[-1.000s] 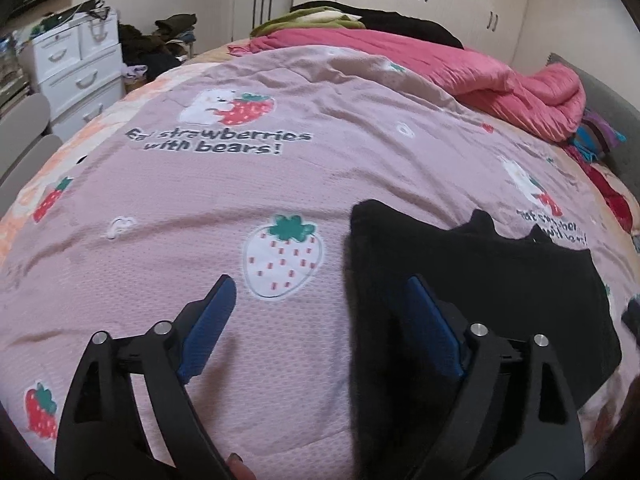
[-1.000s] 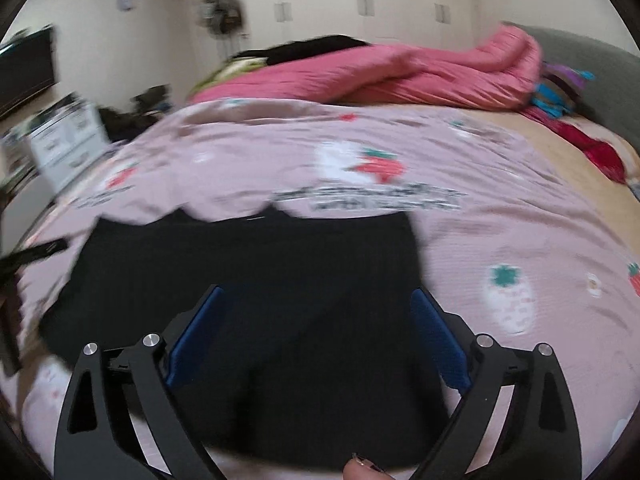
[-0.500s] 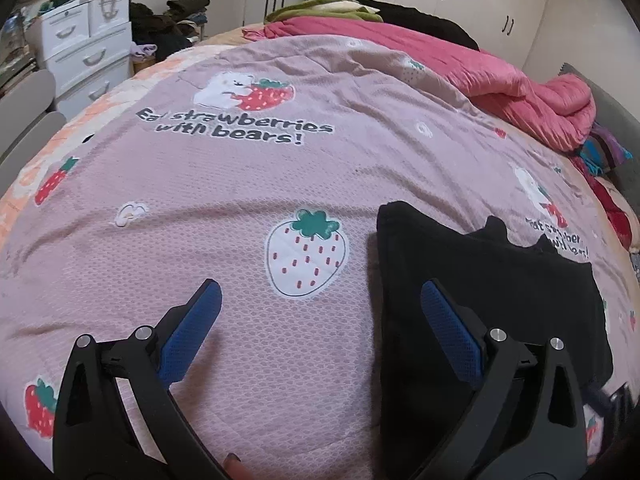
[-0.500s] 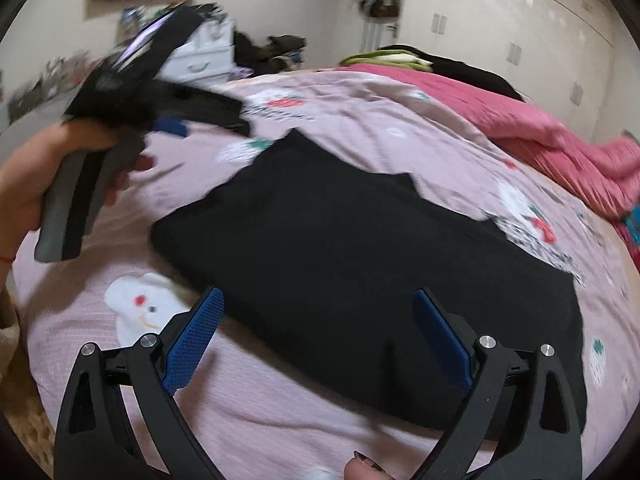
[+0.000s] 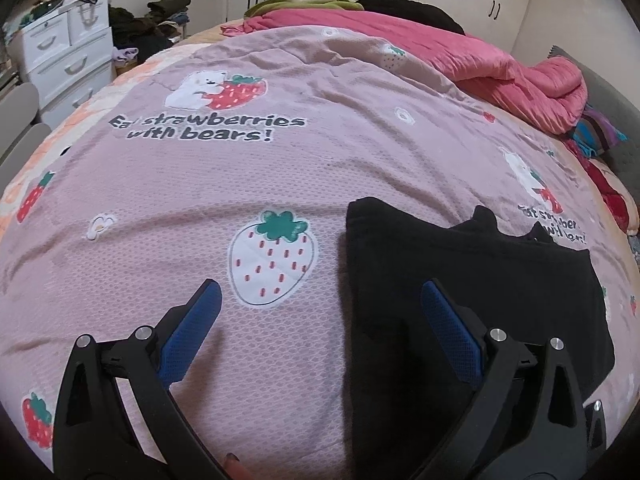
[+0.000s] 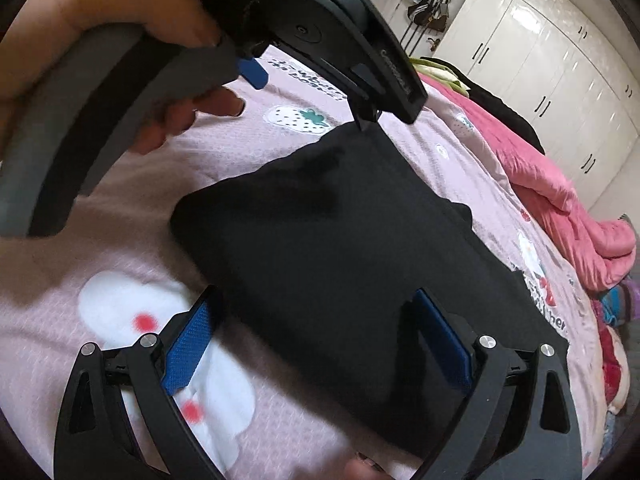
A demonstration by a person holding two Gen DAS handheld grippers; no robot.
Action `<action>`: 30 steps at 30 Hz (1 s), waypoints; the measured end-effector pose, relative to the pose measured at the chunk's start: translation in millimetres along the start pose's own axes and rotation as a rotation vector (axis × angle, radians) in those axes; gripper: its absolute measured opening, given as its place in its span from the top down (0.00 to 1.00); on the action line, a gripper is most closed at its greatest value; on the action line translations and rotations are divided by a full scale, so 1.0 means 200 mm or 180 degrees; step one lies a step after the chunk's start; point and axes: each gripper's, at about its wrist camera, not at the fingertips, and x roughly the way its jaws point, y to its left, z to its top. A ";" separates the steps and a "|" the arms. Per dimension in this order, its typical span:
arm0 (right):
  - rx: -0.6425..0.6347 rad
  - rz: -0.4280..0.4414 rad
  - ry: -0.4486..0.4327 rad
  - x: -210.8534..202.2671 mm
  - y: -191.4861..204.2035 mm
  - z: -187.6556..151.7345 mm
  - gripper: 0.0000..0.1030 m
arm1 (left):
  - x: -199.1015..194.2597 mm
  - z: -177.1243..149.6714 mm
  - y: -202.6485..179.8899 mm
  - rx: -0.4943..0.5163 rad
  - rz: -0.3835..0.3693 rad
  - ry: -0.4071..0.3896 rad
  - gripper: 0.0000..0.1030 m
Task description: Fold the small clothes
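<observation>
A black garment (image 5: 472, 280) lies flat on the pink strawberry-print bedspread (image 5: 240, 168); it also shows in the right wrist view (image 6: 340, 248). My left gripper (image 5: 320, 292) is open and empty, hovering over the garment's left edge, its right finger above the cloth. My right gripper (image 6: 312, 300) is open and empty, low over the garment's near corner. The hand-held left gripper body (image 6: 344, 40) fills the top left of the right wrist view.
A rumpled pink duvet (image 5: 500, 64) lies along the bed's far side. White drawers (image 5: 68, 60) stand at the left, with piled dark clothes (image 5: 160, 20) beyond. White wardrobes (image 6: 540, 60) line the back wall. Colourful clothes (image 5: 596, 136) lie at the right.
The right gripper swung round to the garment's near-left corner and came close beside the left gripper. The left gripper drew back slightly. Both stayed open.
</observation>
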 end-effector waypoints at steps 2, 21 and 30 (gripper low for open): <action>0.0027 -0.0028 0.0035 0.04 -0.03 0.02 0.09 | 0.01 0.00 -0.02 0.0014 -0.0033 0.0028 0.09; 0.0754 0.0071 -0.0737 -0.24 -0.32 -0.12 0.80 | 0.01 -0.07 -0.34 0.0133 -0.0519 0.0067 0.66; 0.1274 -0.0075 -0.0973 -0.43 -0.54 -0.29 0.82 | -0.19 -0.03 -0.66 0.0366 -0.0726 -0.0240 0.72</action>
